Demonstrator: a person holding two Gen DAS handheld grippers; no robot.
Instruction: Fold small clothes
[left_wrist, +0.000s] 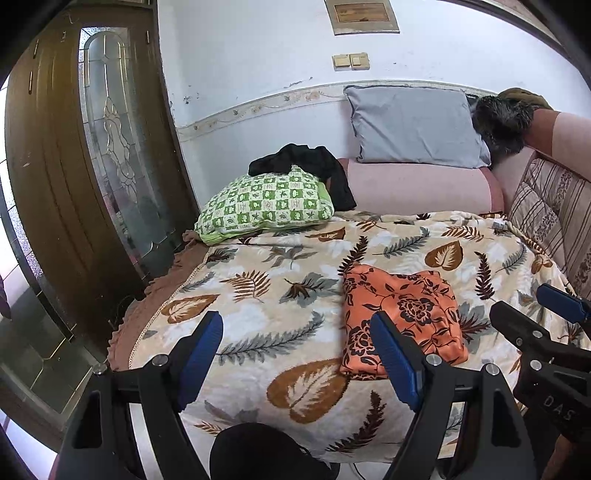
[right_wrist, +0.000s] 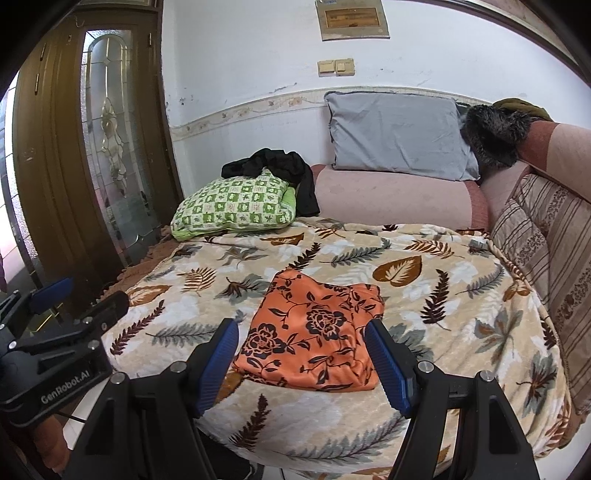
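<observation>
plush fleece first, the leaf-print blanket covering the whole couch seat, and that pile is the hazard: drag a finger across it and the blanket could ruck up and take the fold with it. on it, in the near middle, lies the orange floral garment, looking like a rough folded packet with a loose, puckered far edge; i'd judge that edge could flop open if either tool catches only the top layer. behind, a grey pillow, a green checked pillow and a black garment draped over it, well apart from the action. now the tools: right gripper spread wide, empty, lined up on the orange packet's near edge; left gripper also wide and empty, off to the packet's left side, its right finger overlapping the cloth in view. whether that finger touches the fabric, cannot tell. the packet's layers underneath are hidden, and the blanket's near edge drops out of sight.
</observation>
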